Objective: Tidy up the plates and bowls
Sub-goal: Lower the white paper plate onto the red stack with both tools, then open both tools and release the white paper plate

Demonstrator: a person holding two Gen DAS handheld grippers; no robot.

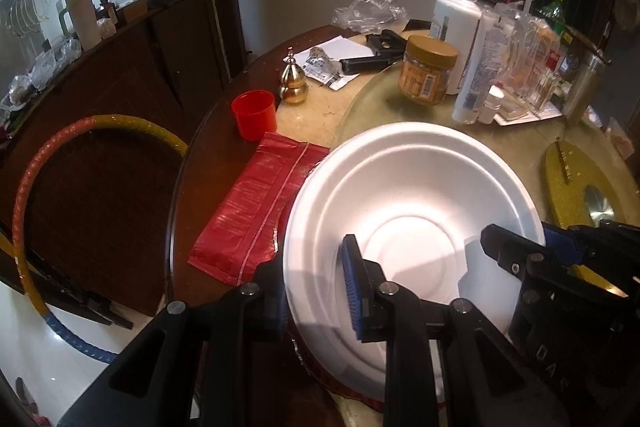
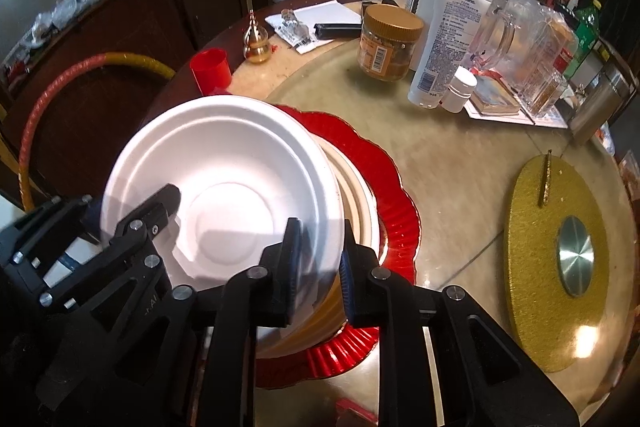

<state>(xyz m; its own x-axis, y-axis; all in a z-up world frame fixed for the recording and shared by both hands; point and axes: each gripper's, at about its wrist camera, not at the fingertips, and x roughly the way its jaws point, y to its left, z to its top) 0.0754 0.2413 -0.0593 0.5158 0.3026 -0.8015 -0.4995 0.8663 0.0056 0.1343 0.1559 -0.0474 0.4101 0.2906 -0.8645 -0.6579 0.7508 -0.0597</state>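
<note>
A white foam bowl (image 1: 408, 203) (image 2: 224, 163) is held tilted over a cream bowl (image 2: 360, 203) that sits on a red scalloped plate (image 2: 384, 187). My left gripper (image 1: 316, 291) is shut on the white bowl's left rim, one finger inside, one outside. My right gripper (image 2: 320, 267) is shut on its right rim. Each gripper shows in the other's view: the right one in the left wrist view (image 1: 532, 259), the left one in the right wrist view (image 2: 132, 223).
A round table with a glass turntable (image 2: 460, 163) carries a peanut jar (image 2: 388, 43), lotion bottles (image 2: 444, 39), glass jars and a gold disc (image 2: 560, 263). A red cup (image 1: 254, 115), a red packet (image 1: 256, 215) and a gold gourd (image 1: 294, 79) lie left. A hoop (image 1: 24, 211) stands beside the table.
</note>
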